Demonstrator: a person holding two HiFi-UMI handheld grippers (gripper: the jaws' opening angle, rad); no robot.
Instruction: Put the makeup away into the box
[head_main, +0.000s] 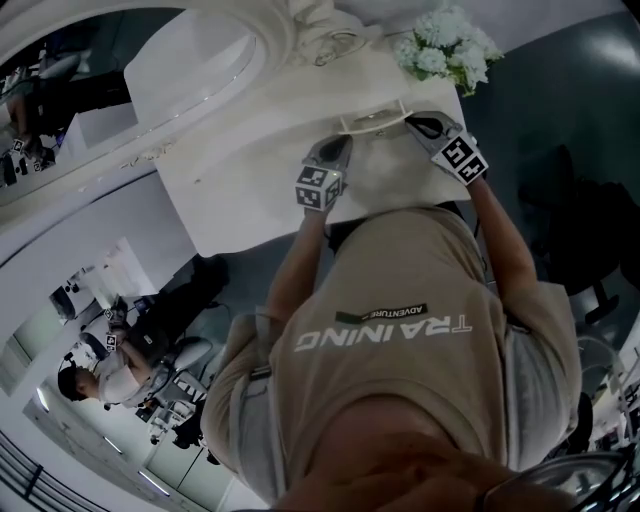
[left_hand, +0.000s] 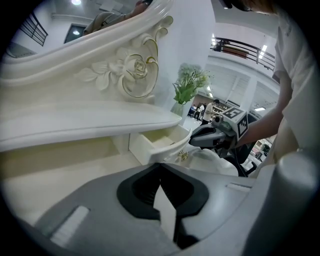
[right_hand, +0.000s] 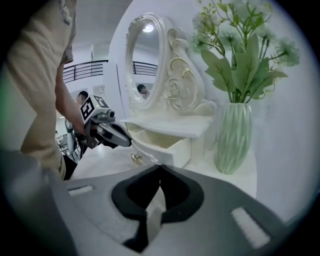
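Both grippers hung at the front of the open drawer (head_main: 375, 122) of the white dressing table (head_main: 230, 190); the left gripper (left_hand: 160, 165) had its jaws pressed together with nothing between them, and the right gripper (right_hand: 160, 166) was likewise closed and empty; each nosed toward the drawer's gold-coloured knob (left_hand: 183, 155) from its own side, the tips near one another. No makeup could be made out on the tabletop or in the drawer, whose visible part looked bare, so where the task's things lay could not be told. The likely trouble was this: two closed tools crowding one small drawer front might knock together or shove the drawer in; an outward swing of the right gripper could tip the ribbed green vase (right_hand: 232, 142) standing near the drawer; the jaws would also have to part before gripping anything.
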